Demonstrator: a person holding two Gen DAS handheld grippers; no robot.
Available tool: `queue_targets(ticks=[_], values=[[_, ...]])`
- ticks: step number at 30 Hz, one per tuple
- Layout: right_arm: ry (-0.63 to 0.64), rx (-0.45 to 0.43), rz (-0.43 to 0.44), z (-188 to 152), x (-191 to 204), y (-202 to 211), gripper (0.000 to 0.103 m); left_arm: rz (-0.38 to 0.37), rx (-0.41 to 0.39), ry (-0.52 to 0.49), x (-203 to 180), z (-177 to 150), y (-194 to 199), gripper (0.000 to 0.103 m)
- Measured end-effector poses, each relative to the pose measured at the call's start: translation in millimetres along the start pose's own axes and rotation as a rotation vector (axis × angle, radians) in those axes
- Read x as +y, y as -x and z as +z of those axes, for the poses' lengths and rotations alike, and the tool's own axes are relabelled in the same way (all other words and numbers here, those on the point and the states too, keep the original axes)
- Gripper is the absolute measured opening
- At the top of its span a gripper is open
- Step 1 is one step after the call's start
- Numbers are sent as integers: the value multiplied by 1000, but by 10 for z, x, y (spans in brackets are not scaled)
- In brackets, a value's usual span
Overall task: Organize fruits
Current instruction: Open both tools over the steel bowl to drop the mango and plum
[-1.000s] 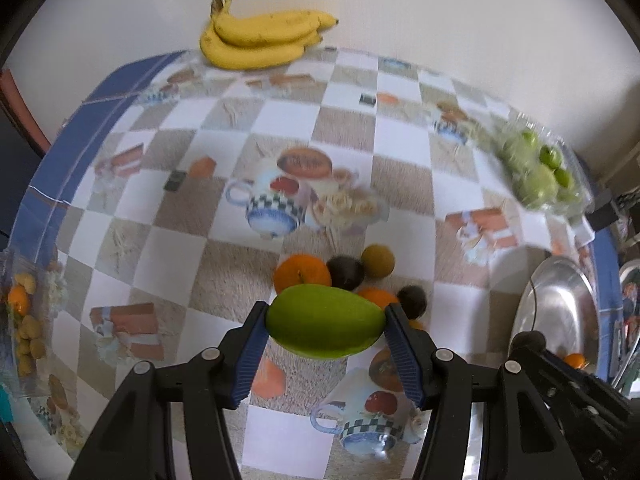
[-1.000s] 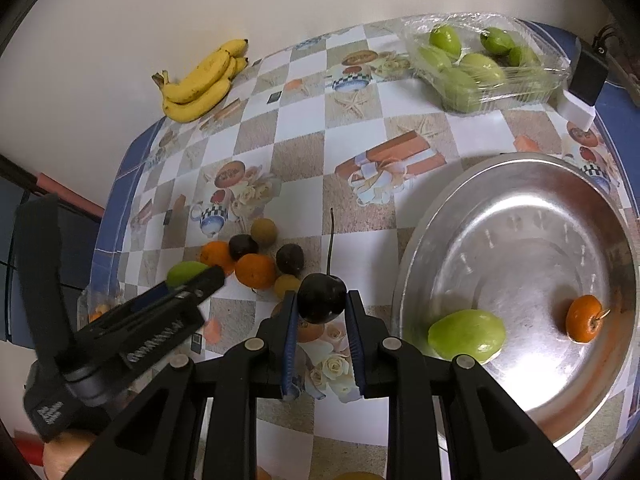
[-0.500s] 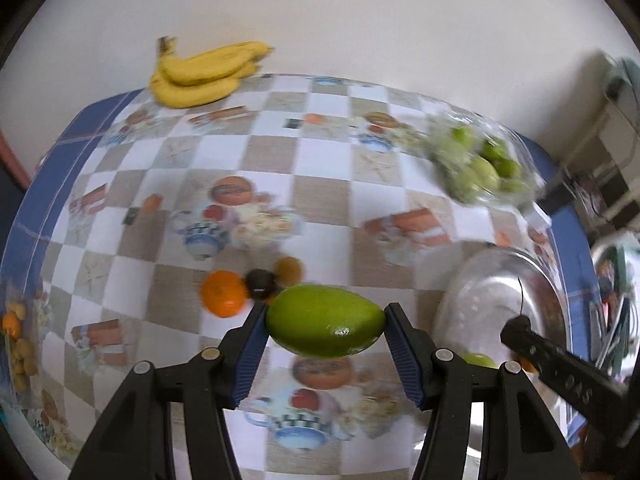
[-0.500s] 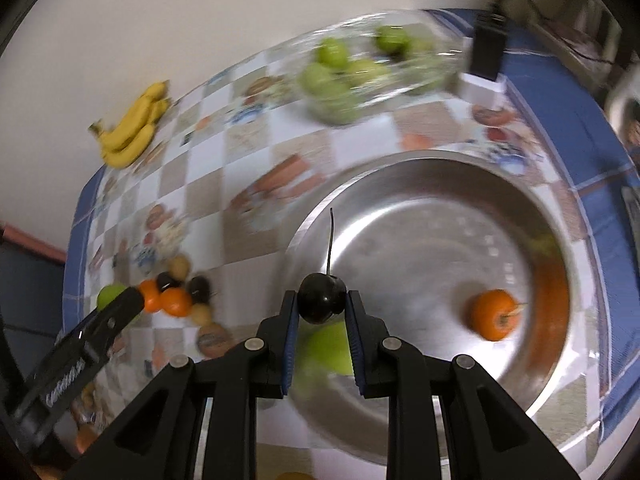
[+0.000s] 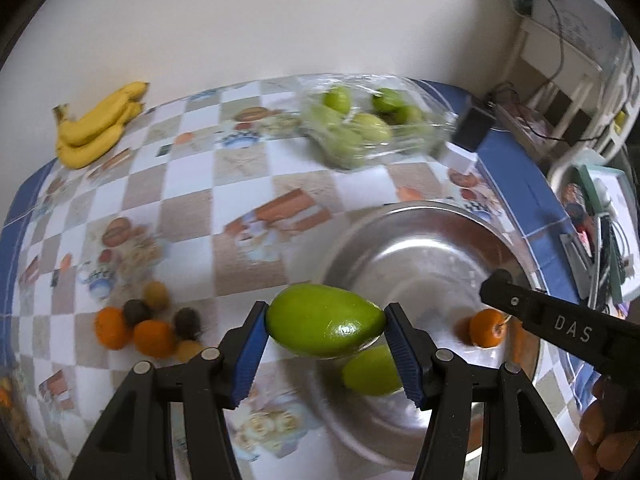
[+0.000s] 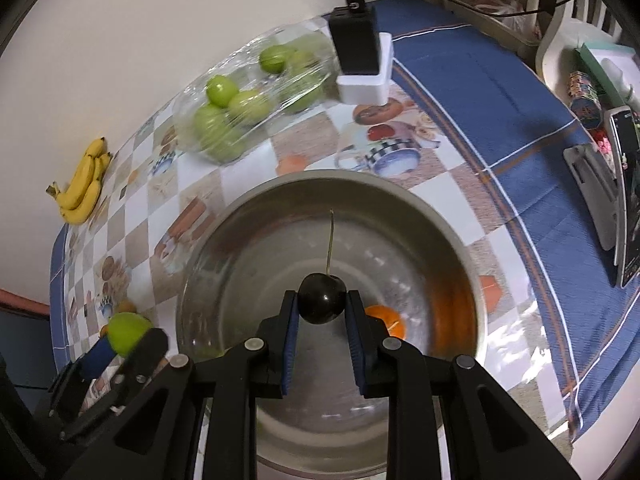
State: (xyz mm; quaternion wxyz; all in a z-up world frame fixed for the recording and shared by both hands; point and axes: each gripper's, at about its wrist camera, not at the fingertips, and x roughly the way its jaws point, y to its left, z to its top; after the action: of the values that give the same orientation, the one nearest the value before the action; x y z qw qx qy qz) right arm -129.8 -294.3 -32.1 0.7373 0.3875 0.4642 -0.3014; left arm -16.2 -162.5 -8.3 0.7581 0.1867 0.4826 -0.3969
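My left gripper is shut on a green mango, held above the left rim of a steel bowl. Inside the bowl lie another green mango and a small orange. My right gripper is shut on a dark cherry with a long stem, over the middle of the steel bowl; the orange shows just behind its right finger. The left gripper with its green mango appears at the bowl's left side in the right wrist view.
A heap of oranges and dark fruits lies left of the bowl. Bananas rest by the wall. A clear pack of green fruits and a black charger on a white box stand behind the bowl. Clutter fills the right edge.
Both grippers have swung right from the fruit heap to the bowl, each rolling as it went. The mango and the cherry stayed gripped throughout.
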Motion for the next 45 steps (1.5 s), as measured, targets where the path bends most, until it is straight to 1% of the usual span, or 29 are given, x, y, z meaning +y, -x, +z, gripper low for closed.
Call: queue_targets(ticks=[6, 12, 20, 29, 33, 34, 37, 41, 45], values=[[44, -12, -33, -23, 31, -117, 25, 17, 3, -67, -159, -48, -155, 61], [44, 6, -41, -56, 10, -232, 25, 27, 2, -92, -198, -70, -208, 62], [49, 12, -45, -68, 32, -278, 25, 41, 37, -131, -262, -126, -320, 62], [43, 19, -43, -61, 27, -291, 25, 49, 55, -149, -283, -149, -362, 62], [42, 24, -45, -58, 37, -299, 25, 43, 43, -167, -306, -144, -333, 64], [43, 24, -47, -56, 41, -300, 27, 47, 40, -173, -315, -143, -323, 66], [46, 18, -40, -51, 66, -285, 42, 47, 37, -180, -324, -137, -313, 67], [51, 7, -47, -39, 88, -248, 43, 50, 20, -173, -310, -108, -248, 67], [41, -25, -31, -13, 90, -138, 43, 60, -10, -146, -262, -53, -137, 67]])
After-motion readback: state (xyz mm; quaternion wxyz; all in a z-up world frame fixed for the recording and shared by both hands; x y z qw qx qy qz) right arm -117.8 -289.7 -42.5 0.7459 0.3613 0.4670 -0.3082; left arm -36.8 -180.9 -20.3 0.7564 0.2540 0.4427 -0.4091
